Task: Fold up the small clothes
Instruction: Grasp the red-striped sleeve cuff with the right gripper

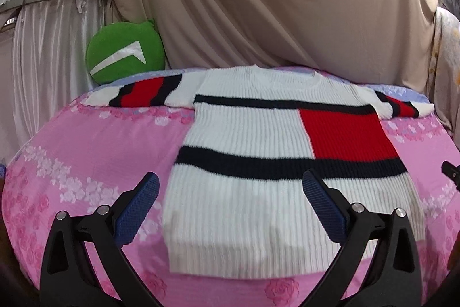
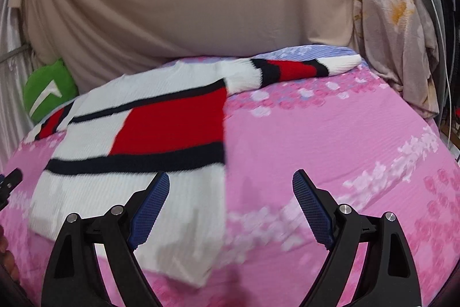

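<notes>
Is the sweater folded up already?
No, the sweater lies flat on the pink sheet with both sleeves stretched out to the sides.

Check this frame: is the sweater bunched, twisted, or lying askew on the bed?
Nothing stands out. The sweater lies flat on the pink bedspread, both sleeves spread outward, with both hand-held grippers open and clear of it.
</notes>
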The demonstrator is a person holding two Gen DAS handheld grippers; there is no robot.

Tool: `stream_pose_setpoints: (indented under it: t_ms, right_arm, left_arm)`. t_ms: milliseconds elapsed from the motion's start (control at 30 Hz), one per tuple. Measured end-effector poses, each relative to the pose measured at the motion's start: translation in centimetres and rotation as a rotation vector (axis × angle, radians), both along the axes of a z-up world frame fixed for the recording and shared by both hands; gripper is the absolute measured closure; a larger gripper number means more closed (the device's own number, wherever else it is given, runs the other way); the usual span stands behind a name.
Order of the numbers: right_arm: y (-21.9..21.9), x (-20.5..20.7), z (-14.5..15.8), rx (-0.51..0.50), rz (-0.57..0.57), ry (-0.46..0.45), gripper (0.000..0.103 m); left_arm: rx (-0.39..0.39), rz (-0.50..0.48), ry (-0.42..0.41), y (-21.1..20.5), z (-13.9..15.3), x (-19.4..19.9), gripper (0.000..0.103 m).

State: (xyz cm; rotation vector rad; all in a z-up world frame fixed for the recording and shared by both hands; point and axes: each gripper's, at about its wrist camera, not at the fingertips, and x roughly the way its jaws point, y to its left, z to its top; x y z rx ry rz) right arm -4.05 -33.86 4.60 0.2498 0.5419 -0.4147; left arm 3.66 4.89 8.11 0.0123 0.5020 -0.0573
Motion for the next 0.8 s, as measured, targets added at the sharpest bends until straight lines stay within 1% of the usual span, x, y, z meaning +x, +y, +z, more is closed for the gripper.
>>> stream_pose_setpoints:
  t_ms: [33,133,300,400,500,567,667,700,767,800]
  right_arm:
    - [-2.4,0.8,0.5,0.006,-0.023,-0.005,0.017]
    - [-9.1,3.6,1.1,0.071,-0.073,0.000,0.017]
    - [-19.1,8.7,0.0,0.199,-0.167,-0.012,0.017]
    - [-23.5,11.4,-1.2,0.274,-0.210,-0.025,0.018]
    - [-27.8,14.2,-2.7,0.388,-0.247,-0.063,0.018]
    - [-29.7,15.8,-3.7,0.443,-0.272,-0.079,0.018]
    - [-32.2,18.1,-4.8,0.489,-0.324,-0.080,0.018]
    - [-32.8,18.8,-5.0,0.495,-0.334,-0.082,0.023]
    - [-33.3,20.1,-4.5,0.469,-0.352,-0.098,0.033]
    - [-33.7,20.8,-4.3,0.478,-0.327,-0.110,0.058]
  left_arm:
    - [0.003,0.010,-0.015,0.2,0.6,1.1,0.005]
    - [0.001,0.017,-0.012,0.5,1.7,4.2,0.005]
    - [0.031,0.031,-0.006,-0.3,1.9,8.5,0.005]
    - [0.033,0.029,0.006,-1.0,1.6,10.9,0.005]
    - [0.013,0.019,0.041,-1.6,0.8,13.2,0.005]
    - [0.010,0.018,0.061,-2.1,0.1,14.7,0.005]
    - [0.034,0.025,0.068,-2.5,-0.9,16.4,0.005]
    - [0.038,0.027,0.071,-2.6,-1.1,16.8,0.005]
    - [0.046,0.025,0.083,-2.8,-1.6,17.7,0.005]
    - [0.051,0.026,0.085,-2.9,-1.8,18.1,0.005]
